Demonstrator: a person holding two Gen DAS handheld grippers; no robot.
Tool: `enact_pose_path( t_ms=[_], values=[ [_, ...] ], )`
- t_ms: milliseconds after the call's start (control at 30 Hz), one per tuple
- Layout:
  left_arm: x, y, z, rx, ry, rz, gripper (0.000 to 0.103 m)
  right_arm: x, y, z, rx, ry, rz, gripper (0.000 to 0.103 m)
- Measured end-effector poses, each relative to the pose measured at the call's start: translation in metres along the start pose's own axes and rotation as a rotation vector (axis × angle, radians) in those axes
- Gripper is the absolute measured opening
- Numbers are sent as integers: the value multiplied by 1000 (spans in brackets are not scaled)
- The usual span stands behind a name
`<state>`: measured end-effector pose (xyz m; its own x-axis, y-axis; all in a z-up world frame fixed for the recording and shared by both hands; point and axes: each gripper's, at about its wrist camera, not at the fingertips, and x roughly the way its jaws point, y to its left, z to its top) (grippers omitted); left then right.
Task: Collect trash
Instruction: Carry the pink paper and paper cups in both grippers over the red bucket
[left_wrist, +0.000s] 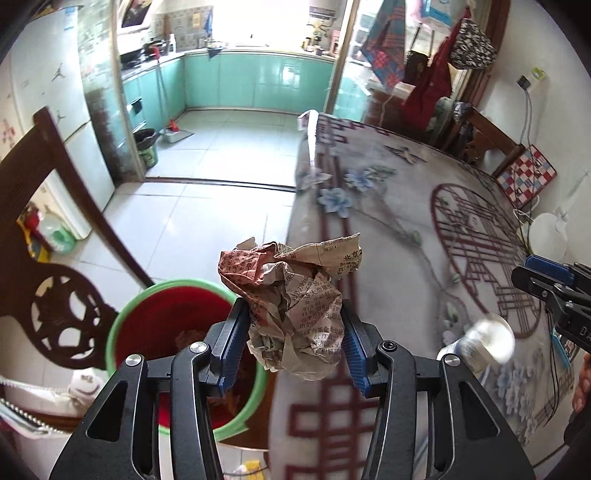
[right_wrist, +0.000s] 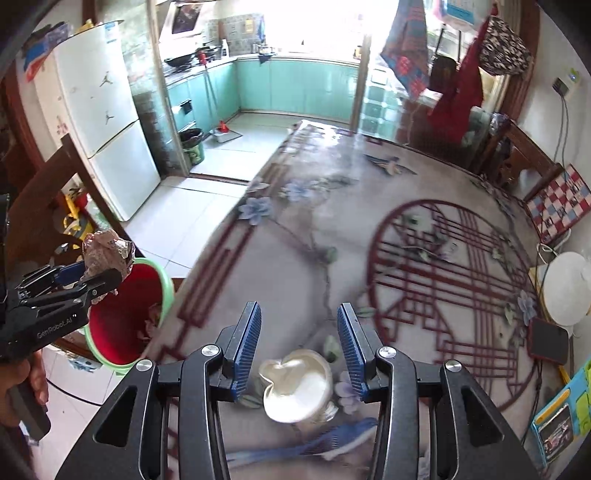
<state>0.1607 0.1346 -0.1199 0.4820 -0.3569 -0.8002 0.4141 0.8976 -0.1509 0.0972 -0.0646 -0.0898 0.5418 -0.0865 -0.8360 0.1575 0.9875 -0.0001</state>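
Table (right_wrist: 280, 229): flower-patterned cloth; white lamp (right_wrist: 565, 288) and phone (right_wrist: 548, 341) at right edge.
Bin (left_wrist: 122, 325): green-rimmed, red-lined, beside table, wooden chair (left_wrist: 55, 295) behind.
Left tongs (left_wrist: 295, 343): clamping crumpled newspaper (left_wrist: 291, 295) beside bin.
Right tongs (right_wrist: 299, 350): parted above crushed paper cup (right_wrist: 295, 384), not touching.

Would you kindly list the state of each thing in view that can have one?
Left claw: shut on the newspaper ball.
Newspaper ball: crumpled, held near the bin.
Right claw: open, holding nothing.
Cup: crushed, on the table below the right claw.
Bin: open, some trash inside.
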Motion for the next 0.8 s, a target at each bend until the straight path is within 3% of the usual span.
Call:
enact_pose_path(
  t_ms=[267, 467, 533, 600, 800],
  values=[
    [-2, 50, -11, -56, 9, 52, 47, 8, 50, 9, -58, 2, 53, 41],
    [-2, 75, -19, -82, 23, 75, 47, 14, 67, 7, -86, 13, 124, 41],
    [-4, 79, -21, -82, 19, 77, 47, 22, 57, -1, -27, 59, 178, 43],
    [-5, 80, -22, -86, 19, 70, 47, 35, 43, -16, 52, 130, 200, 62],
    [-3, 78, -23, -75, 28, 43, 47, 72, 18, -85, 190, 308, 131, 63]
  ],
)
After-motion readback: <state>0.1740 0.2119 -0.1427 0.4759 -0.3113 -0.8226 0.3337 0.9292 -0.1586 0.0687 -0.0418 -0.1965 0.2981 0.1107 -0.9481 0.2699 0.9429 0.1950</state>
